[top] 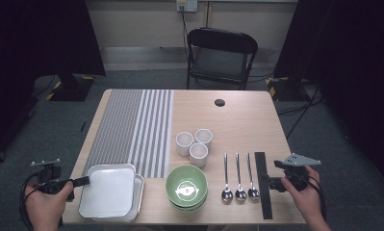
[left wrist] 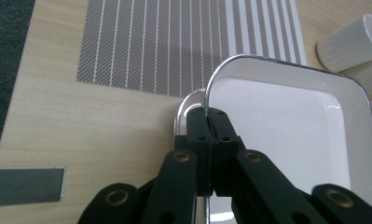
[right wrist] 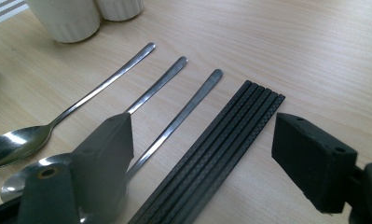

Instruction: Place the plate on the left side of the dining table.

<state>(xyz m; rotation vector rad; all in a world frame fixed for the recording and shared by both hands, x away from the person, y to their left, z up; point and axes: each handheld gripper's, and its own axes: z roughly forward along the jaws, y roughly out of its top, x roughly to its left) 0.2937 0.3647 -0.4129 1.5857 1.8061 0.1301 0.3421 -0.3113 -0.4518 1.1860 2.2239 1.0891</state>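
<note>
In the high view, the left gripper [top: 82, 181] was at the lower left of the frame, held in the person's left hand [top: 45, 202], and its jaws were closed on the left rim of the top tray [top: 108, 192]. This white tray lay on a second tray [top: 139, 190] of the same kind, at the lower left part of the wooden table [top: 237, 120]. In the left gripper view, the two black jaws met at the centre of the frame and pinched the thin metal edge of the top tray [left wrist: 286, 121] between them, while the rim of the lower tray [left wrist: 181, 109] was visible just to the left of them. A striped mat [top: 132, 130] lay above the trays in the high view, touching or almost touching their upper edge. The right gripper [top: 272, 183] was at the lower right of the high view, in the right hand [top: 302, 192], and its jaws stood wide apart and held nothing. In the right gripper view, the bundle of black chopsticks [right wrist: 211, 158] lay on the table between the two open jaws, not touched by them. Three spoons [top: 238, 178] lay side by side just left of the chopsticks. A stack of green bowls [top: 186, 187] stood between the trays and the spoons, and three white cups [top: 194, 142] stood close together above the bowls.
</note>
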